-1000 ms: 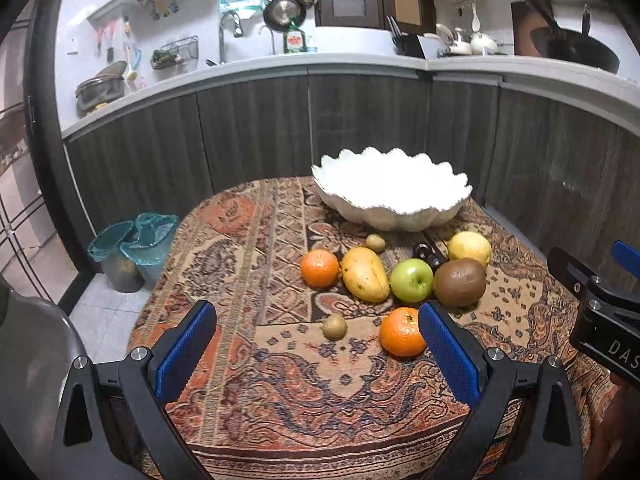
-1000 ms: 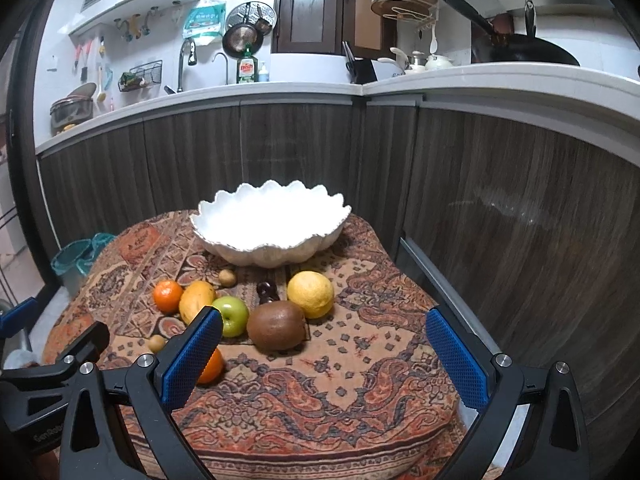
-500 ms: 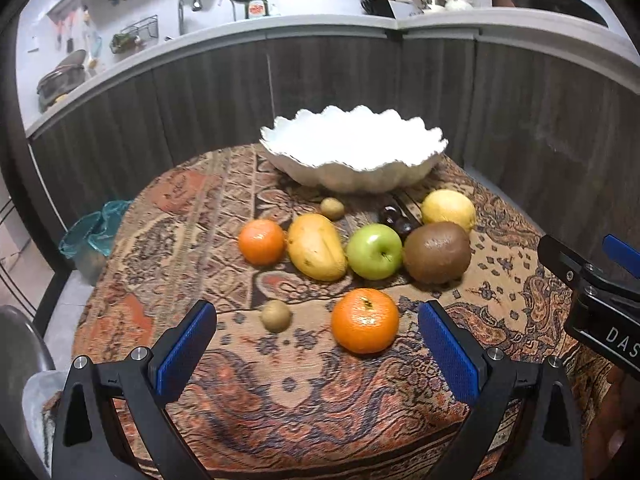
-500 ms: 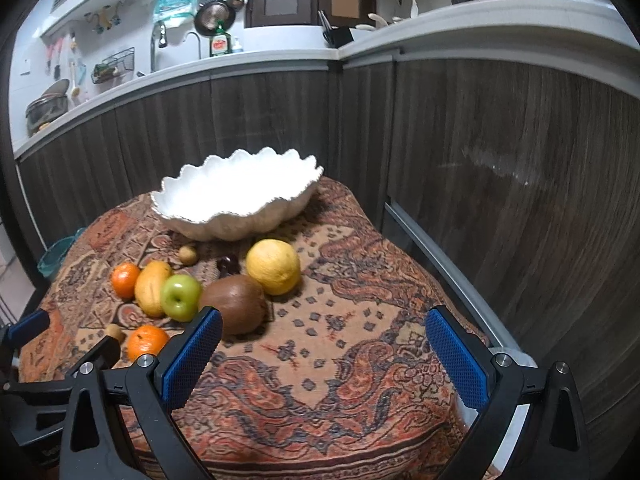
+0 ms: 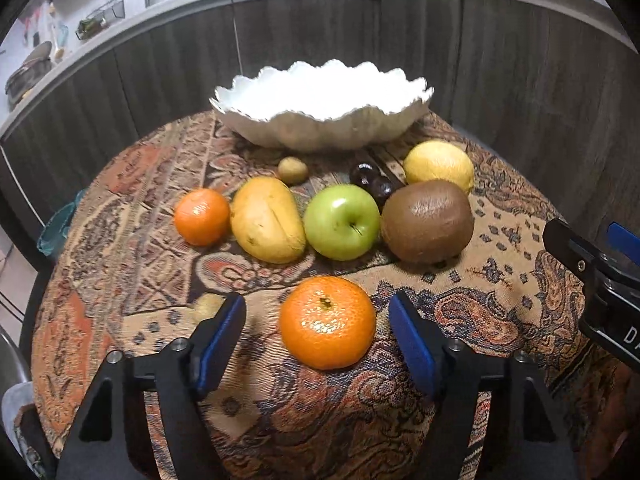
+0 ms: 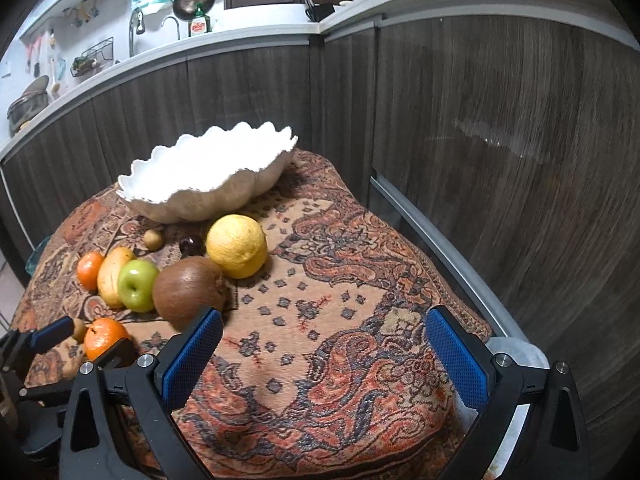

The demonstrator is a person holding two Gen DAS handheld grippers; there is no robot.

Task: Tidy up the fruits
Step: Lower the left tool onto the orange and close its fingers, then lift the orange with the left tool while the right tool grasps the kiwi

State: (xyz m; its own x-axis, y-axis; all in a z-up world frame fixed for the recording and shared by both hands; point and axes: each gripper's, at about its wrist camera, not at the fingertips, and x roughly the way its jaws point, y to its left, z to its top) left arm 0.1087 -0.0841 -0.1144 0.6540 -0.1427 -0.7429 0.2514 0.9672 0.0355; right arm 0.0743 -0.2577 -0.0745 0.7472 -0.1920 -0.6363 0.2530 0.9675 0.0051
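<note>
Left gripper (image 5: 318, 332) jaws closing around near orange (image 5: 327, 322), pads clear of it, right gripper (image 6: 324, 354) jaws wide, empty, over patterned cloth (image 6: 340, 280)

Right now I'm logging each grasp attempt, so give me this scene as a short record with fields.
surface: patterned cloth
bowl: white scalloped bowl, far side, no fruit visible inside
target: near orange, between the left gripper pads, not yet touched
left gripper: jaws closing
right gripper: open, nothing between pads
row behind: far orange, mango, green apple, kiwi, lemon
</note>
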